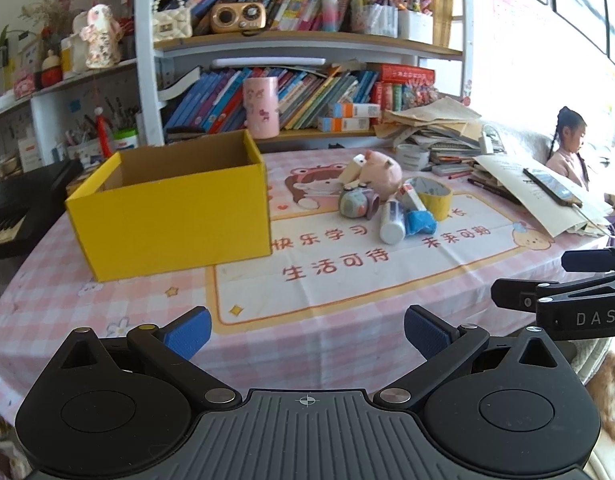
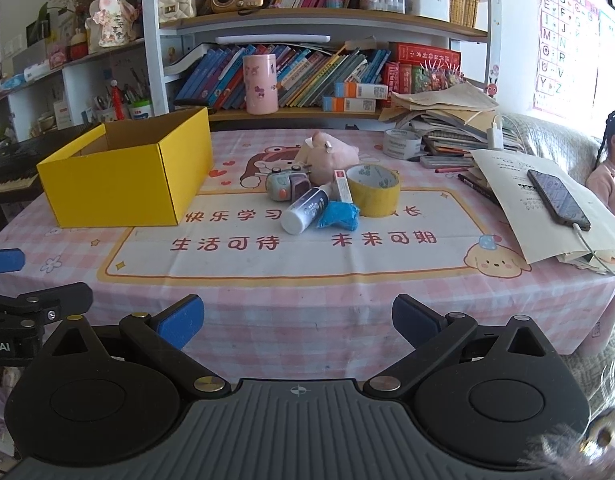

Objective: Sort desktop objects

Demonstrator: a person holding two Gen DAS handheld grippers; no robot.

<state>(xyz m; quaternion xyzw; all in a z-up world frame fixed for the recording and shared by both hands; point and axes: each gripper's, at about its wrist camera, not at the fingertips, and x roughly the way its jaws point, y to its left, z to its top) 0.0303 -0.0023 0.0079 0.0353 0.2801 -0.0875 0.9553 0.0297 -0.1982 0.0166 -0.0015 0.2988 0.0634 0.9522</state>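
Note:
An open yellow box (image 1: 171, 208) (image 2: 127, 176) stands on the table's left. Right of it lies a cluster: a pink plush pig (image 1: 381, 172) (image 2: 331, 156), a small toy camera (image 1: 357, 202) (image 2: 285, 186), a white bottle (image 1: 392, 222) (image 2: 305, 210), a blue crumpled packet (image 1: 419, 222) (image 2: 339, 216), a yellow tape roll (image 1: 435, 196) (image 2: 373, 188) and a small red-white box (image 2: 342, 186). My left gripper (image 1: 307, 334) and right gripper (image 2: 297, 320) are both open and empty, held at the table's near edge, well short of the cluster.
A pink checked cloth (image 2: 307, 248) covers the table. Stacked papers and a phone (image 2: 557, 198) lie at the right. A grey tape roll (image 2: 401, 143) sits behind the cluster. Bookshelves stand at the back, a keyboard (image 1: 11, 216) at the left, a child (image 1: 567, 148) at the right.

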